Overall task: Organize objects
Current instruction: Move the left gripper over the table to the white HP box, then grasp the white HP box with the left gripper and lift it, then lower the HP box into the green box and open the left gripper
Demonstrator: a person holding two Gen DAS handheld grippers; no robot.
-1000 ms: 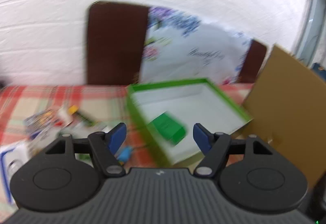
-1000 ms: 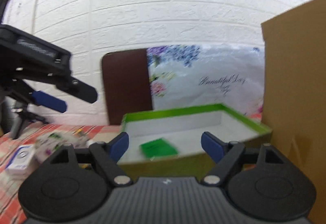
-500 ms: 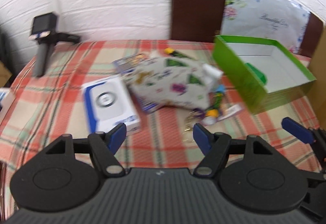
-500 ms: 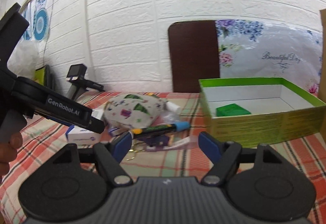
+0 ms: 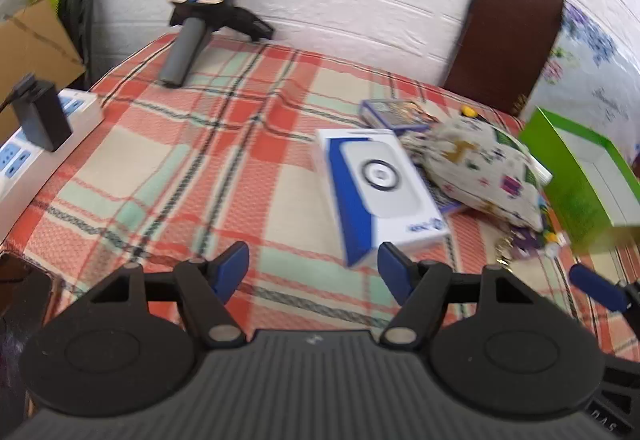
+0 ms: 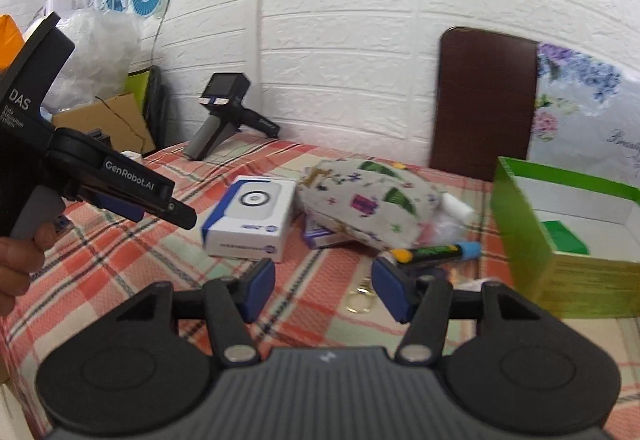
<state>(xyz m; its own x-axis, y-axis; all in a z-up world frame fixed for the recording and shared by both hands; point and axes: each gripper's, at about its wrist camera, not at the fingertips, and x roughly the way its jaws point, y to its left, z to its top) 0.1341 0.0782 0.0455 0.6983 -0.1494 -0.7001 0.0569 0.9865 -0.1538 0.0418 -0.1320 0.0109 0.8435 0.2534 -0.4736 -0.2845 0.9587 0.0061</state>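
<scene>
A white and blue box [image 5: 380,195] [image 6: 250,217] lies on the plaid tablecloth beside a patterned cloth pouch [image 5: 484,169] [image 6: 364,199]. A marker with a blue cap [image 6: 436,252], a key ring [image 6: 360,302] and small packets lie by the pouch. The green box [image 5: 580,179] [image 6: 560,215] at the right holds a green pack [image 6: 564,238]. My left gripper [image 5: 312,268] hovers open over bare cloth, just left of the white box. My right gripper [image 6: 322,288] hangs above the cloth near the key ring, jaws closing with nothing between them.
A spare grey-handled gripper device [image 5: 200,15] [image 6: 222,119] lies at the table's far left. A power strip with a black plug [image 5: 36,127] sits at the left edge. A brown chair back [image 5: 508,39] [image 6: 484,99] stands behind. Cardboard [image 6: 108,119] leans at the left wall.
Both grippers swung left from the green box to the pile of loose objects. The right jaws have narrowed. The left gripper now faces the white box and open cloth.
</scene>
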